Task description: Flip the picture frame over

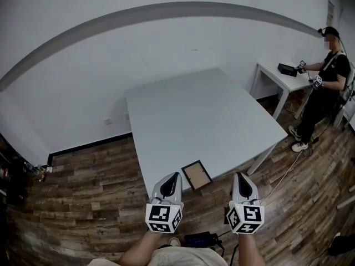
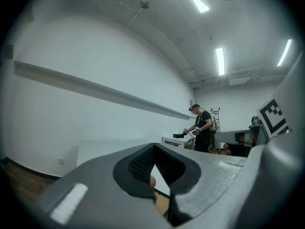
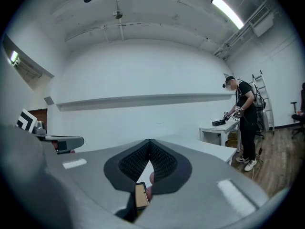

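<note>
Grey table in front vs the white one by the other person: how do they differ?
Colour: the grey table has a grey top; the white table is white.
Size: the grey table looks much broader; the white table looks small and narrow.
Load: the grey table carries a picture frame at its near edge; the white table carries a black box-like item that a person works at.
Shared: both have plain rectangular tops on white legs.

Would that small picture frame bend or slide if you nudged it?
The frame looks rigid, dark border round a brown panel, so it probably won't bend. Flat on the smooth table, it would likely slide when pushed. Being thin and small, it is probably light.
</note>
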A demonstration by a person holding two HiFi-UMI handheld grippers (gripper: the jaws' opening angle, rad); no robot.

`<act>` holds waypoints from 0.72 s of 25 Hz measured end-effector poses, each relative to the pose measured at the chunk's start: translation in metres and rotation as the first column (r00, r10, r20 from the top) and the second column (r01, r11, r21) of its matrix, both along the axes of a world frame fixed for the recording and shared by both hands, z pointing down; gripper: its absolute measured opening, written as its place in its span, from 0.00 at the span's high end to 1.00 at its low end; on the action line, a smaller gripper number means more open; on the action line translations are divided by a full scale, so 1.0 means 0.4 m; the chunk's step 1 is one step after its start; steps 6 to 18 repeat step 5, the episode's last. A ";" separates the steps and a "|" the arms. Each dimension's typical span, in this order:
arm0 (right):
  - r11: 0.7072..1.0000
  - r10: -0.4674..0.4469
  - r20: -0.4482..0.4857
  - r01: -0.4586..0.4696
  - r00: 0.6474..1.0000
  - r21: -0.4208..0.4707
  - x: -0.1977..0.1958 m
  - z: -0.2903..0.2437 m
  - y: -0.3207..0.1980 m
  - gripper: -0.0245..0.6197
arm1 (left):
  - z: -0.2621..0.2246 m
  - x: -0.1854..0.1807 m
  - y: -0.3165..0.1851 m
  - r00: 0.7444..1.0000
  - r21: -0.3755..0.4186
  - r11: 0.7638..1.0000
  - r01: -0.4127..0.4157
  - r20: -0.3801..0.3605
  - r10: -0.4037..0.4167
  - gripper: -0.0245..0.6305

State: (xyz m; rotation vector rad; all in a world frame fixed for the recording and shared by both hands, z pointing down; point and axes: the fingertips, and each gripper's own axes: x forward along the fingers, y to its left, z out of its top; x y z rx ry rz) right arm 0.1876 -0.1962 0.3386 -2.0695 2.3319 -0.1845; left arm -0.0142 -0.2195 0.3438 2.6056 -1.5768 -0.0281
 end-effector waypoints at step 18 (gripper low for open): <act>1.000 -0.004 -0.005 0.004 1.000 0.002 0.001 -0.001 0.004 0.92 | -0.002 0.004 0.006 1.000 0.004 1.000 0.000 -0.002 0.000 0.96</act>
